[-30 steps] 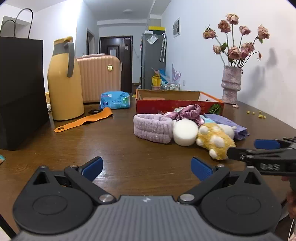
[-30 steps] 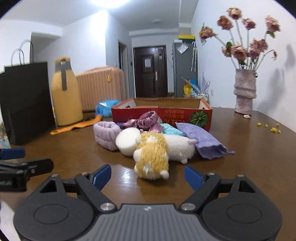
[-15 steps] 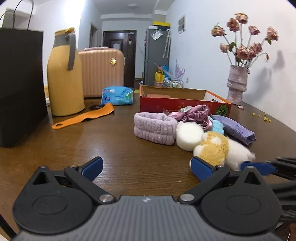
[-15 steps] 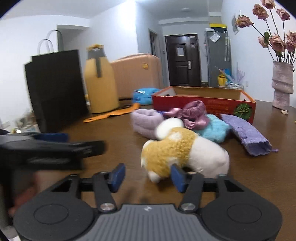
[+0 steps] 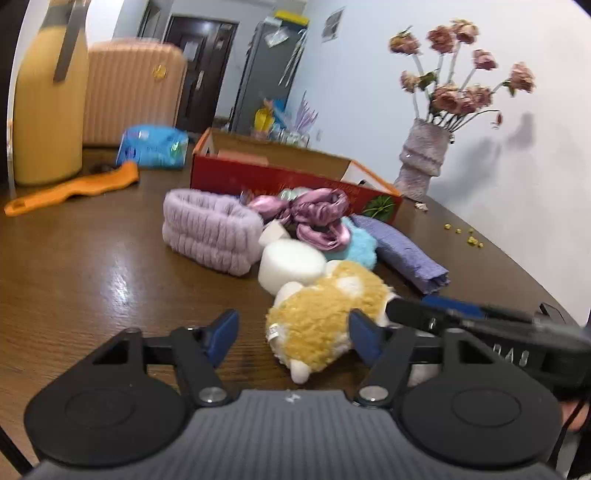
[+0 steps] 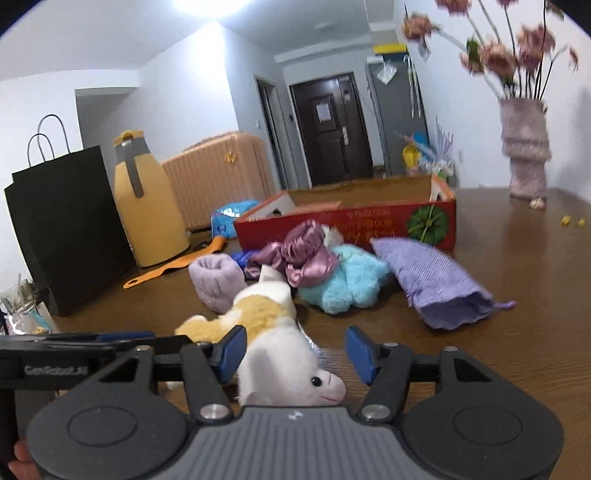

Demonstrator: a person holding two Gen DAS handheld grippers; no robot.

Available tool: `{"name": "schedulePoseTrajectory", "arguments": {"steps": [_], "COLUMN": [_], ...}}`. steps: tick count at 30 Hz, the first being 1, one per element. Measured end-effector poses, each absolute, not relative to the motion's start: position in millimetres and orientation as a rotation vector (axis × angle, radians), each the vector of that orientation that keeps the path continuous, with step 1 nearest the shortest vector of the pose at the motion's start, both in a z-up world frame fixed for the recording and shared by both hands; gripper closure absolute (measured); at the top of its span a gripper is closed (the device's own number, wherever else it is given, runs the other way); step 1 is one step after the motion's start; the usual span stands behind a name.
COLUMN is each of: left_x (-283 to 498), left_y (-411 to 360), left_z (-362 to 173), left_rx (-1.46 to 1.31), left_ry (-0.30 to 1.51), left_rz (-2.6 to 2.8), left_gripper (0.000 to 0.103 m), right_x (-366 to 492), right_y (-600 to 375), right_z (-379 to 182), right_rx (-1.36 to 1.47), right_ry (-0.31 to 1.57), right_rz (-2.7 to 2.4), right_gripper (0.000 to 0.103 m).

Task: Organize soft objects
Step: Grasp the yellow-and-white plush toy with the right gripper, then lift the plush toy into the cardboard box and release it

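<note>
Plush toy (image 5: pixel 325 314) low in mid frame, lying on table (image 5: pixel 92 266). Caught between left gripper (image 5: pixel 293 328) and right gripper (image 6: pixel 295 347), both half spread, left just closing, not pinching yet.

Dark brown wooden surface (image 6: pixel 535 280) in a white-walled room (image 6: pixel 192 85). Ceiling light (image 6: pixel 214 5) glares overhead. At the far end, a dark door (image 6: pixel 328 129) beside a tall grey cabinet (image 6: pixel 397 114). A peach ribbed suitcase (image 6: pixel 218 170) stands behind the surface; a vase of dried roses (image 5: pixel 424 162) stands near the wall.
</note>
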State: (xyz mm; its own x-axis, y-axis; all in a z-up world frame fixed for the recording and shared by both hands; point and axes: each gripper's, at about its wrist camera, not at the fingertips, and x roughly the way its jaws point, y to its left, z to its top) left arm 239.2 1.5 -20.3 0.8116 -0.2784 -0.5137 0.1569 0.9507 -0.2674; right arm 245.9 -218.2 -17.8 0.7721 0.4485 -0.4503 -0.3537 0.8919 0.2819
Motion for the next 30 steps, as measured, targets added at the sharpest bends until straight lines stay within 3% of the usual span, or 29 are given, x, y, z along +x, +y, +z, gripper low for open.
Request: {"name": "schedulePoseTrajectory", "arguments": {"steps": [12, 14, 20, 30], "left_x": [261.9, 262.5, 255.3, 294.8], "left_y": [13.1, 10.2, 7.6, -7.4], "left_z": [-28.7, -28.3, -24.9, 33.2], "left_rx": [-0.313, -0.304, -0.285, -0.267], "left_ry": [0.597, 0.591, 0.58, 0.517], "left_rz": [-0.327, -0.359, -0.361, -0.442], "left_gripper": [0.045, 0.057, 0.06, 0.06], "right_x": [215.8, 216.6, 212.3, 240.0], "right_y": [-209.5, -207.9, -207.2, -226.5], "right_z": [-26.9, -24.4, -16.6, 46.1], "right_rx": [0.246, 0.229, 0.21, 0.157], "right_ry": [0.572, 0.579, 0.587, 0.514], "right_rz": [0.42, 0.421, 0.431, 0.431], "right_gripper": [0.05, 0.052, 0.058, 0.06]}}
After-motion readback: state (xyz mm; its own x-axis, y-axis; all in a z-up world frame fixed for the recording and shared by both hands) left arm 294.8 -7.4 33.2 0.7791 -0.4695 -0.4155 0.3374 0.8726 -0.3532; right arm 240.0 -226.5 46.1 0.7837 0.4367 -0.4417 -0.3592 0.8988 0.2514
